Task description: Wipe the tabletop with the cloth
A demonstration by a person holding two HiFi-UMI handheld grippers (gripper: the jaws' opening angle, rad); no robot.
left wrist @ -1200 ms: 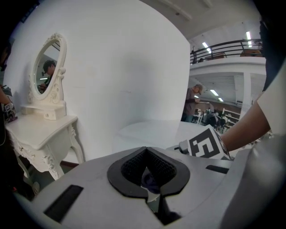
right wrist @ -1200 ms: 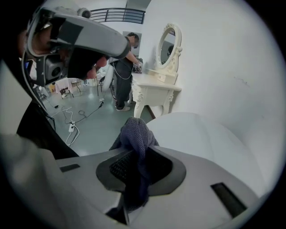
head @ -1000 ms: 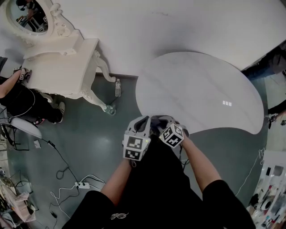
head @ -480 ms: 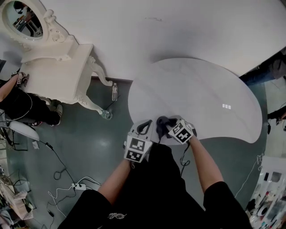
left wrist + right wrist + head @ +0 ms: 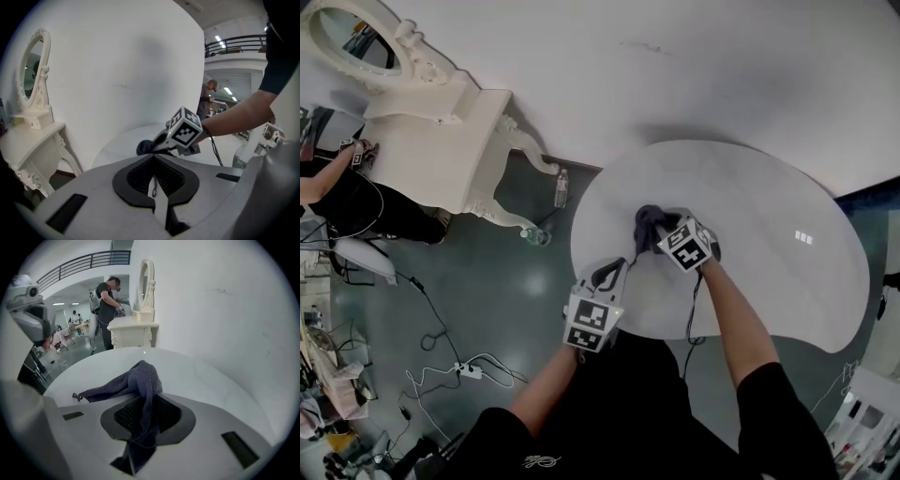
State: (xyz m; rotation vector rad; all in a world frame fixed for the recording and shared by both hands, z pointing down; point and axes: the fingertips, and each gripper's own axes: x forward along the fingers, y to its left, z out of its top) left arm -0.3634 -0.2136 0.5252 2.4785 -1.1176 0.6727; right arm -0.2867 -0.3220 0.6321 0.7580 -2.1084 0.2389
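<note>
The right gripper [image 5: 656, 231] is clamping its fingers on a dark blue-grey knitted cloth [image 5: 143, 380]. It's pinching a bunched-up fold, and the rest is trailing out in front onto the white, marble-look rounded worktop [image 5: 769, 206]. In the head view the cloth is sitting in the left part of the worktop, a bit in from the left edge and roughly midway between the near and far edges.

The left gripper [image 5: 607, 274] is hanging right at the near-left edge of the worktop. Its fingers are pressed together with nothing between them, and it isn't touching the cloth.

Off past the left edge, a white ornate dressing table with an oval mirror [image 5: 431, 141] is standing against the wall. A clear plastic bottle [image 5: 562, 187] is standing on the grey-green floor [image 5: 487, 281] between it and the worktop.
</note>
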